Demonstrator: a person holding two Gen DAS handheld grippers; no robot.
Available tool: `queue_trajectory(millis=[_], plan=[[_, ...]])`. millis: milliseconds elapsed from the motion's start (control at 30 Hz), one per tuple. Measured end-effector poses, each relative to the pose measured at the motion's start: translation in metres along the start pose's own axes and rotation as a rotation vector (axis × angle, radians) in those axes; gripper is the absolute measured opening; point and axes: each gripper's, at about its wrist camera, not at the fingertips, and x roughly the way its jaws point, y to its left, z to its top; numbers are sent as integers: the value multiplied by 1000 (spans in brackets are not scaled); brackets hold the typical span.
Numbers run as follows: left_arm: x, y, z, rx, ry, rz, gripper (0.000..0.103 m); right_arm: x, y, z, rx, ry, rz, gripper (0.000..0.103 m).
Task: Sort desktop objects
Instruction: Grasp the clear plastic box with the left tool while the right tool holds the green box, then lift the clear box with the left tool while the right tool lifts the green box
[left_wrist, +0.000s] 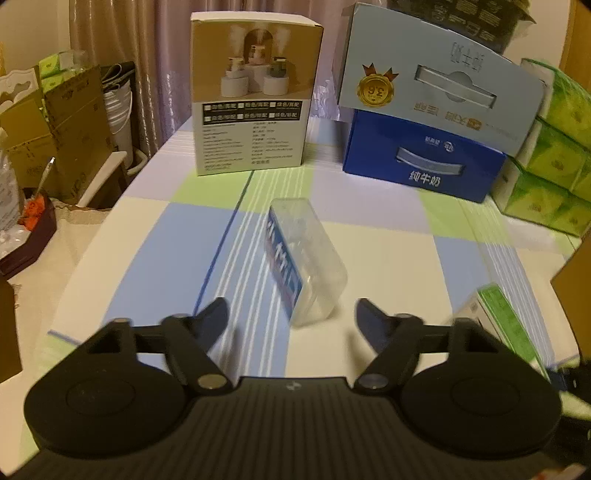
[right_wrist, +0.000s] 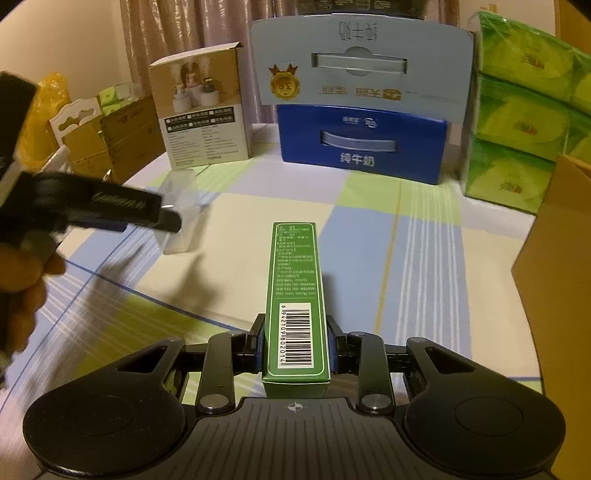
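Observation:
A clear plastic box with a blue label (left_wrist: 304, 258) lies on the checked tablecloth, just ahead of my open left gripper (left_wrist: 291, 317), whose fingers stand wide to either side of its near end. In the right wrist view the same box (right_wrist: 181, 214) lies behind the left gripper's finger (right_wrist: 122, 206). My right gripper (right_wrist: 295, 347) is shut on a long green carton with a barcode (right_wrist: 295, 295), held above the table. The carton also shows at the right of the left wrist view (left_wrist: 506, 317).
At the back of the table stand a beige product box (left_wrist: 255, 99), a blue milk carton (left_wrist: 421, 158) with a pale blue carton (left_wrist: 436, 77) on top, and stacked green tissue packs (right_wrist: 524, 107). A brown cardboard box (right_wrist: 557, 266) stands at the right edge.

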Motion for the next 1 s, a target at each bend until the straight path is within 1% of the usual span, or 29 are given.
queue_trajectory(millis=[133,167,200,233,267,300,333,433,533,667,733,933,1000], plan=[[16,-8,9,17,-7,3,67,-2,-4,-2,8,-1,-6,28],[20,-9,10,18,-4,2,65,-3,-5,-2,9,0,-7,28],[23,-10,12,22,0,6,61,-4,-6,-2,11,0,-8,28],[26,-11,13,32,-2,14,50,-6,-7,-3,14,1,-9,28],[27,-12,13,41,-3,23,45,-7,-8,-4,16,1,-9,28],[27,-12,13,48,-3,30,36,-9,-9,-5,18,2,-9,28],[26,-12,11,50,-5,28,32,-10,-9,-6,19,3,-8,28],[18,-17,4,86,3,39,26,-18,-8,-11,29,5,-4,28],[3,-23,-11,105,22,31,26,-31,-8,-16,50,7,0,28],[-25,-36,-38,127,52,18,25,-55,-5,-26,68,2,9,27],[-42,-42,-54,129,70,-4,25,-69,-3,-32,74,-3,12,27],[-94,-64,-94,193,75,-18,25,-105,3,-55,78,0,4,27],[-110,-69,-108,191,82,-28,25,-114,5,-65,73,10,1,27]])
